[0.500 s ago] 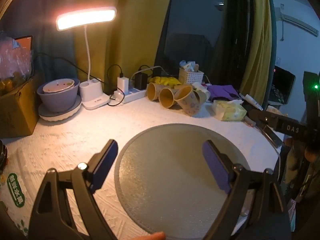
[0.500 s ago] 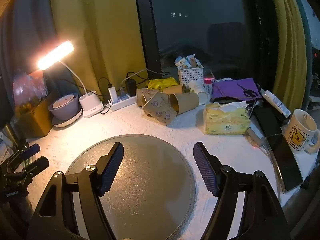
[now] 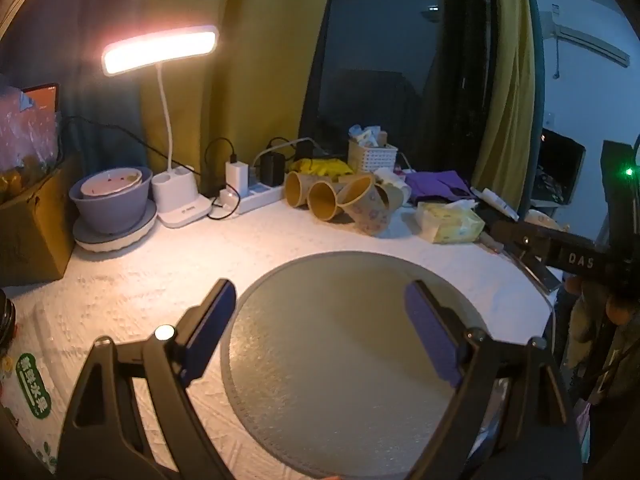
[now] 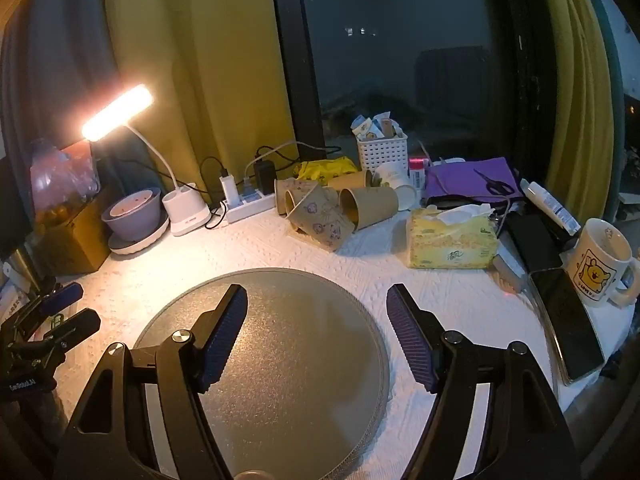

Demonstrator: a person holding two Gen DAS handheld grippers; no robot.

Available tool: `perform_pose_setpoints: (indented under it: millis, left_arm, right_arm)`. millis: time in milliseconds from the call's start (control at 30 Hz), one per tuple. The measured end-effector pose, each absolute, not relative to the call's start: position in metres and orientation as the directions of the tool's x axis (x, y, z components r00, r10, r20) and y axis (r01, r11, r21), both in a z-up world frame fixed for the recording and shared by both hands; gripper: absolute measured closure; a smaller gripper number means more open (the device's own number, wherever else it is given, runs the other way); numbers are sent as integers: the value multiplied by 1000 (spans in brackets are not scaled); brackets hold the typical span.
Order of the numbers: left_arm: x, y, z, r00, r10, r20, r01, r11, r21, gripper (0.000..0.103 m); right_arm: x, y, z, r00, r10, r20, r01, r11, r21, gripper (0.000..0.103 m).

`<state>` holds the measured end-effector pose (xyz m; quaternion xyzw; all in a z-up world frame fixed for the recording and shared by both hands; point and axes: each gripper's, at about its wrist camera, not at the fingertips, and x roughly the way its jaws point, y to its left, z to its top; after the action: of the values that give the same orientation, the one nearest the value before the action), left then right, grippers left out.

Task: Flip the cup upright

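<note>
Several brown paper cups lie on their sides in a pile at the back of the table. The patterned cup (image 4: 322,222) lies in front, tilted, with a plain cup (image 4: 370,206) beside it; the patterned cup also shows in the left wrist view (image 3: 366,208). A round grey mat (image 4: 280,360) lies in the middle of the table with nothing on it. My right gripper (image 4: 316,332) is open and empty above the mat. My left gripper (image 3: 320,328) is open and empty above the mat (image 3: 344,360), and also shows at the left edge of the right wrist view (image 4: 64,308).
A lit desk lamp (image 3: 160,48), stacked bowls (image 3: 112,200) and a power strip (image 3: 256,196) stand at the back left. A white basket (image 4: 382,152), tissue pack (image 4: 452,236), mug (image 4: 600,264), phone (image 4: 568,320) and purple cloth (image 4: 472,180) crowd the right side.
</note>
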<state>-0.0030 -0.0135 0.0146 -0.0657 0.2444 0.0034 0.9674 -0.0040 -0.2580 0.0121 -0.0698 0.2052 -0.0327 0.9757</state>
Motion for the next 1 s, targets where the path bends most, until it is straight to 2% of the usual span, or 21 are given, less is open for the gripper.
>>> perform_pose_setpoints:
  millis: [1000]
  left_arm:
    - [-17, -28, 25, 902, -33, -431, -13, 994, -105, 15]
  right_arm:
    - [-24, -254, 24, 925, -89, -370, 28, 986, -165, 28]
